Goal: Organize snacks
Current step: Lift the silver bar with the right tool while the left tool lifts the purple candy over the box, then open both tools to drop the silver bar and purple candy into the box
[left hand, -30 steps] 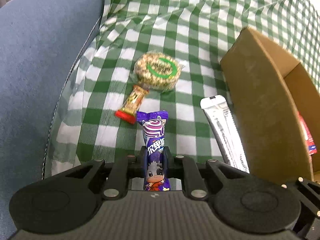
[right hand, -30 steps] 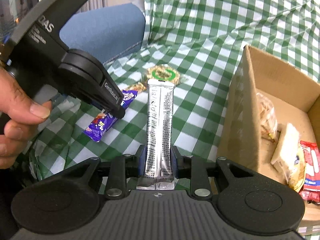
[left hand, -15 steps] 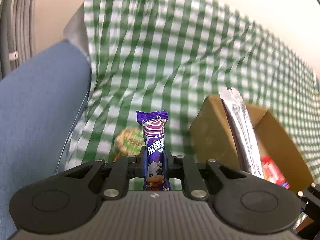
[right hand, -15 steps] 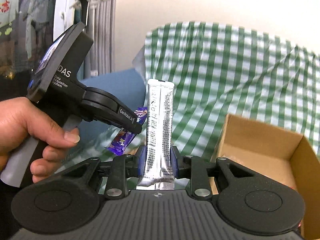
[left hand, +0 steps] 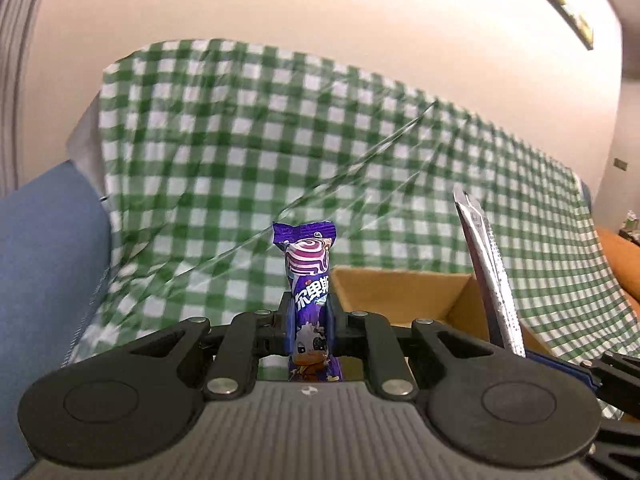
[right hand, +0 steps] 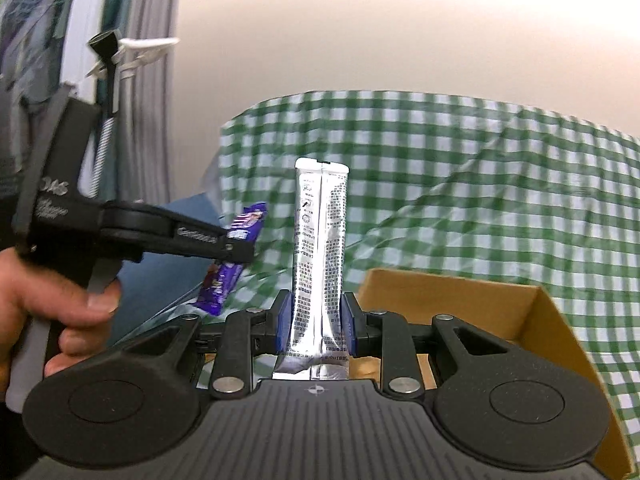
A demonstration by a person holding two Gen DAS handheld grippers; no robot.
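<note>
Left gripper (left hand: 313,320): clamped on the purple candy wrapper (left hand: 308,280), which stands upright between the blue pads with its crimped top above the fingertips and its printed lower end reaching back toward the camera.
Right gripper (right hand: 316,328): clamped on the silver stick pack (right hand: 320,256), held upright between the blue pads; its top seam rises well above the fingertips and its bottom seam hangs just behind them.
Person's hand (right hand: 52,312): left of the right gripper, wrapped around the handle of the left gripper, which reaches in from the left with the purple candy wrapper tilted in its tips.
Cardboard box (left hand: 404,292): open-topped, just beyond and to the right of the left gripper's tips; from the right wrist view it lies ahead and to the right, below the silver stick pack. Its contents are hidden.
Checked cloth (left hand: 248,152): green-and-white, draped and creased, behind both held snacks and the cardboard box.
Blue cushion (left hand: 44,264): left of the left gripper, beside the checked cloth.
Wall (left hand: 320,12): pale, farthest back, above the checked cloth.
</note>
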